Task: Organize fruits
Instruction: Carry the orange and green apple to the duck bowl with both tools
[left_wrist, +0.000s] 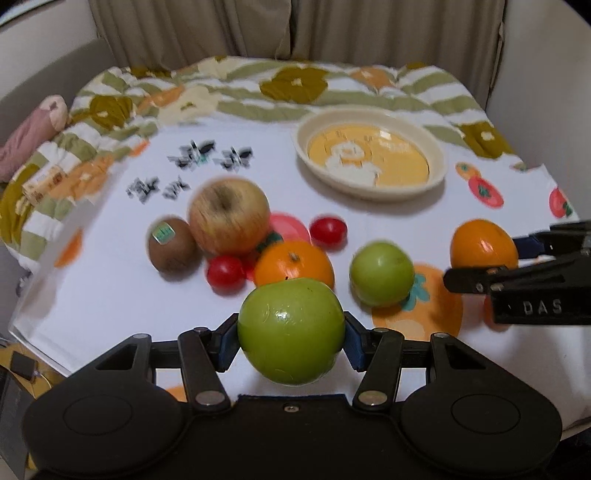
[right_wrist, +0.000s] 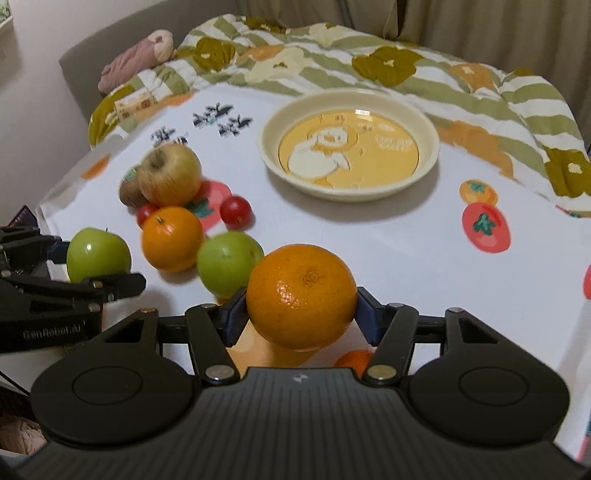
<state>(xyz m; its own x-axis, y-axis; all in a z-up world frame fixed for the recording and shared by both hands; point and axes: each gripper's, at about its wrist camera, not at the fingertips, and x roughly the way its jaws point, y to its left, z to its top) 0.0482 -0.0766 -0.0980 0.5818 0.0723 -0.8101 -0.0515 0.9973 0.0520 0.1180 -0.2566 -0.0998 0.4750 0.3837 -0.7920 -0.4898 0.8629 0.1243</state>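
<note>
The left gripper pinches a glossy round green apple between its blue pads, held clear of the white fruit-printed tablecloth; the right gripper likewise clamps a dimpled round orange, its side reading "DAS" in the left wrist view, while the left gripper's side reads "GenRobot.AI" in the right wrist view. From the left wrist view, just beyond the held apple at 12 o'clock sits a second smooth orange, with a second, smaller green apple at 1 o'clock. Two small red cherry tomatoes flank that orange, one at 11 and one at 12. Farther, at 11 o'clock, a large yellow-red streaked apple touches a brown fuzzy kiwi bearing a green sticker, unreadable. Beyond, at 1 o'clock, stands an empty cream round plastic plate with a yellow cartoon centre; its lettering is too blurred to read. A green-striped floral quilt lies farthest.
</note>
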